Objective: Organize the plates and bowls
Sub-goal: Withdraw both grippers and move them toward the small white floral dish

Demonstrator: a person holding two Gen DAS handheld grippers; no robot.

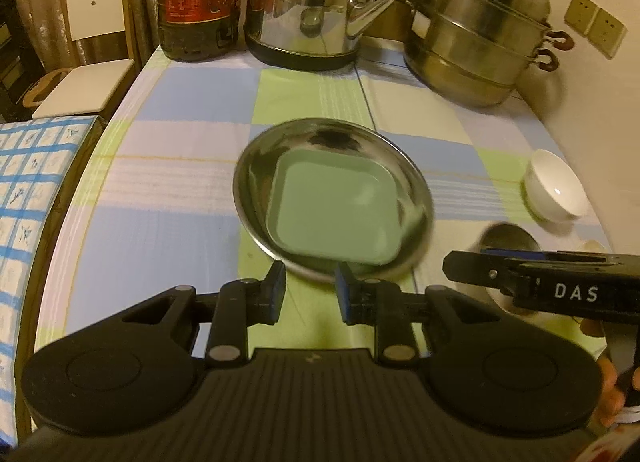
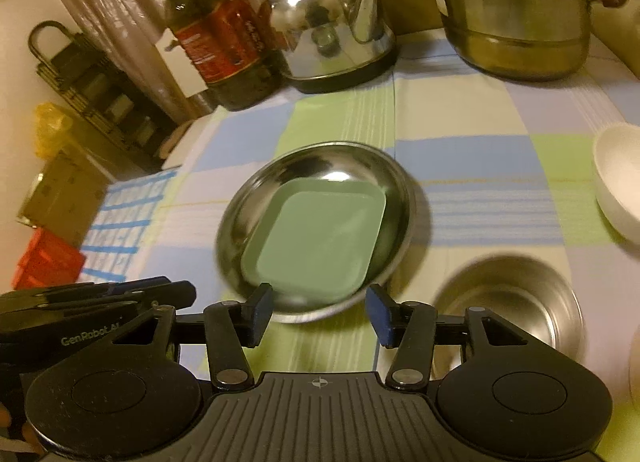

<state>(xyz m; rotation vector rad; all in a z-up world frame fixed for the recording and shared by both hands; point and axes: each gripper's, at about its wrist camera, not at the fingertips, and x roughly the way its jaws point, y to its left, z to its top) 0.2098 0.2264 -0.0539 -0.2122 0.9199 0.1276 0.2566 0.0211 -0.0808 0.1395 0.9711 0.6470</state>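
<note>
Green square plate [image 1: 335, 211] nested in round steel plate [image 1: 256, 166], just ahead of left gripper [image 1: 310, 294], fingers parted, empty; right gripper [image 2: 318, 308] likewise parted, empty; steel bowl [image 2: 516, 298] to its right; white bowl [image 2: 618, 178] beyond, apparently tilted.

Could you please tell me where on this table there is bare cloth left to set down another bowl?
Bare cloth lies left of the steel plate holding the green dish, toward the table's edge, and between that plate and the kettle. It is crowded at right: the white bowl and steel bowl sit close together.
</note>
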